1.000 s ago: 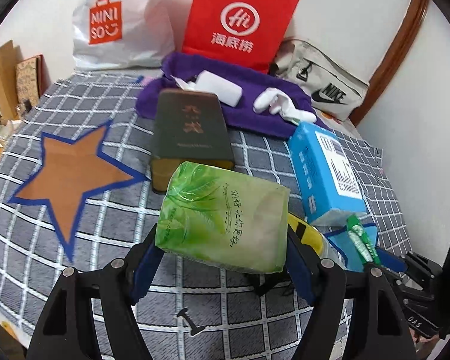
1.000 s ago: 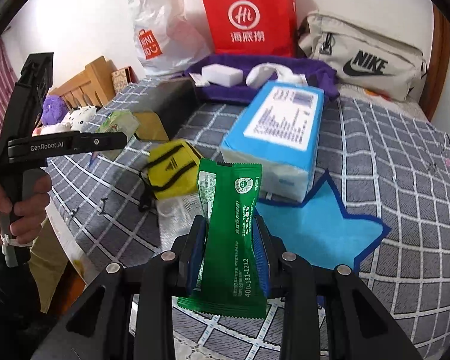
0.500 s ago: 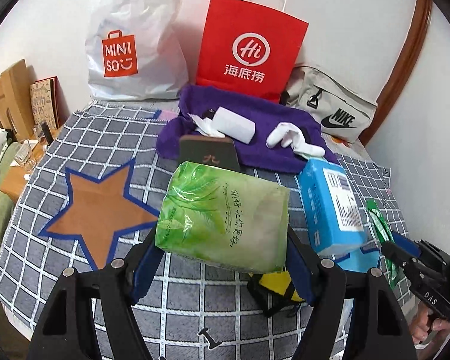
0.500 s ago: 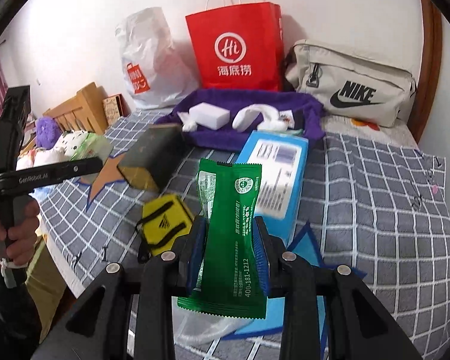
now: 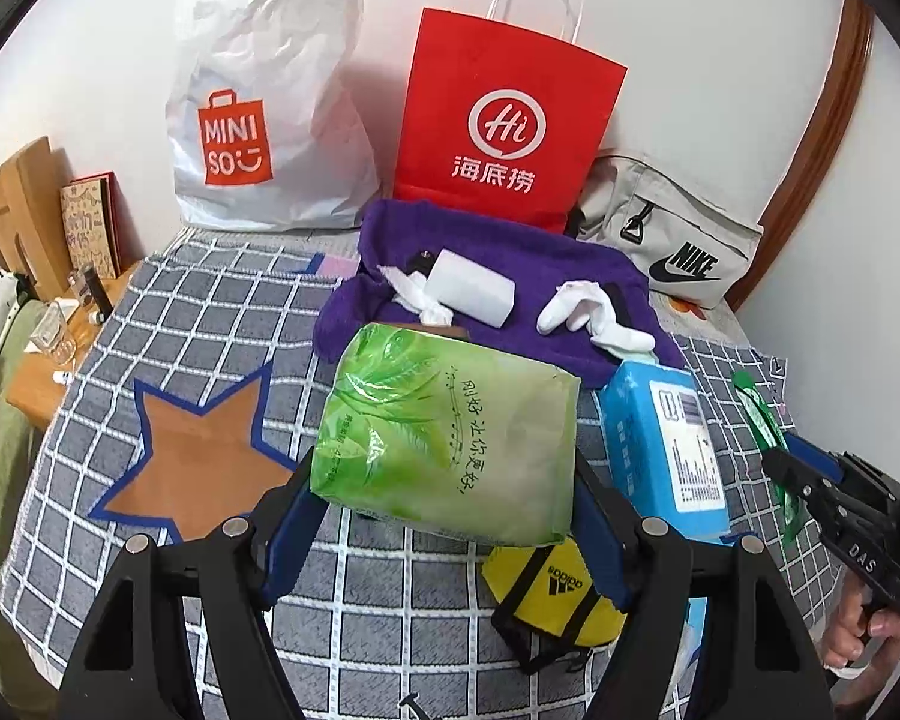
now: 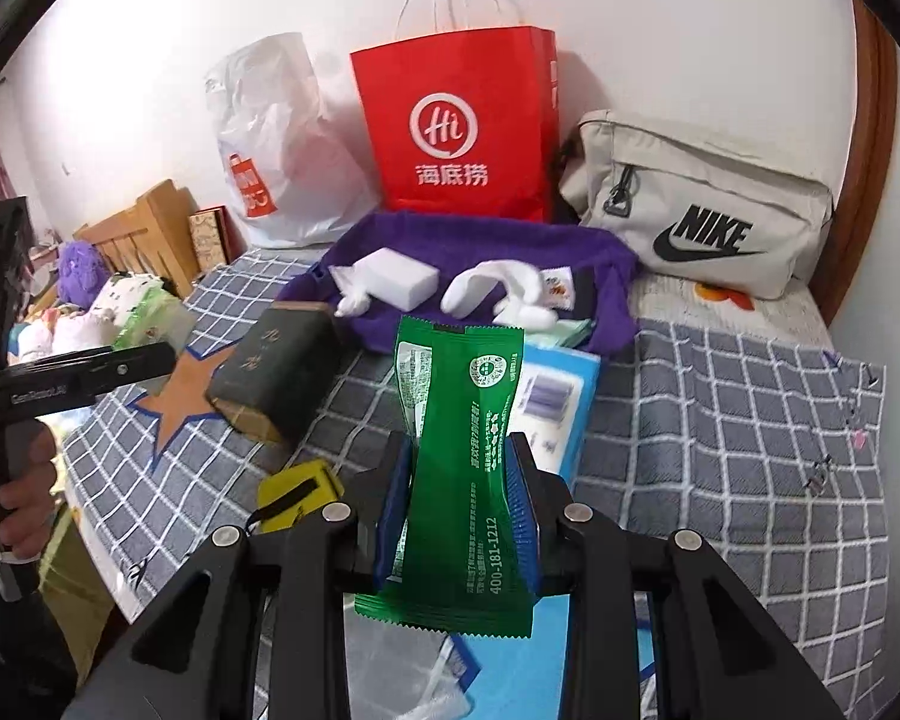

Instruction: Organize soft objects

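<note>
clamping a green tissue pack (image 5: 450, 432), left gripper (image 5: 444, 498) above bed.

Glossy crinkled plastic wraps the green tissue pack (image 5: 450, 438) and green sachet (image 6: 462, 456); the purple towel (image 5: 510, 264) is fuzzy cloth, the red bag (image 5: 504, 120) matt paper

Quick count — two shopping bags, one red (image 5: 510, 120) and one white (image 5: 264, 114), one beige sling bag (image 5: 666, 240), one purple towel (image 5: 510, 252), two star patches — orange (image 5: 204, 456) and blue (image 6: 510, 678) — and one dark book (image 6: 276, 372).
</note>
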### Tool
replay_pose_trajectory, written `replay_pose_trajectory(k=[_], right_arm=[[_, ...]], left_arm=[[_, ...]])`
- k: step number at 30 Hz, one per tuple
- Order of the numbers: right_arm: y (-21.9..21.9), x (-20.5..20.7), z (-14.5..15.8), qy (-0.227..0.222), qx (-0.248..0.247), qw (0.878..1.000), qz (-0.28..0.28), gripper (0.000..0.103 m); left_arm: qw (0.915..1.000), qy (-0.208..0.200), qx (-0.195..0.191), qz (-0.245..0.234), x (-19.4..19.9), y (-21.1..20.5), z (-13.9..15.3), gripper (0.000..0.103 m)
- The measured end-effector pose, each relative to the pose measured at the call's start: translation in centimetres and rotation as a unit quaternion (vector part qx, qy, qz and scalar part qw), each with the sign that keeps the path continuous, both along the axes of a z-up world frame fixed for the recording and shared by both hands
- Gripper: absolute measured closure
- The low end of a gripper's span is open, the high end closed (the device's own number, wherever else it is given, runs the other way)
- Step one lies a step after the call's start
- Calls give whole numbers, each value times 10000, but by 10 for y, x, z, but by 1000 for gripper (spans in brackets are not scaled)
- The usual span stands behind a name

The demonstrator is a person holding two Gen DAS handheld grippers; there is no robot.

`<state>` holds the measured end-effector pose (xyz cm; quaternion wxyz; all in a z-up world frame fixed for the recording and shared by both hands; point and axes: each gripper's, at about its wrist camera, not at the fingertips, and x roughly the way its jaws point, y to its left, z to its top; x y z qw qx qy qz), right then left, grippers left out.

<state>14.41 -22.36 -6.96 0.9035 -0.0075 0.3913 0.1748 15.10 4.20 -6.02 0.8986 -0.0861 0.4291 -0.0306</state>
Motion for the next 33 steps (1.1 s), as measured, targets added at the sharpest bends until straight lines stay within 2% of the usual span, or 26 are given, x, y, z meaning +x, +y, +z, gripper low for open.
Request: replay_pose_trajectory(k=[15,22,33], right_arm=[[-8,68,4,225,100,9995,-210,70],[-14,107,12,68,104,9991,-411,68],[-6,168,16,-59,80,9995,-313,68]], left_arm=[[9999,8,-37,-106,45,-4,9,29],[9999,129,-37,-92,73,-3,1,29],[9994,333,-81,-30,113,5,-15,29]])
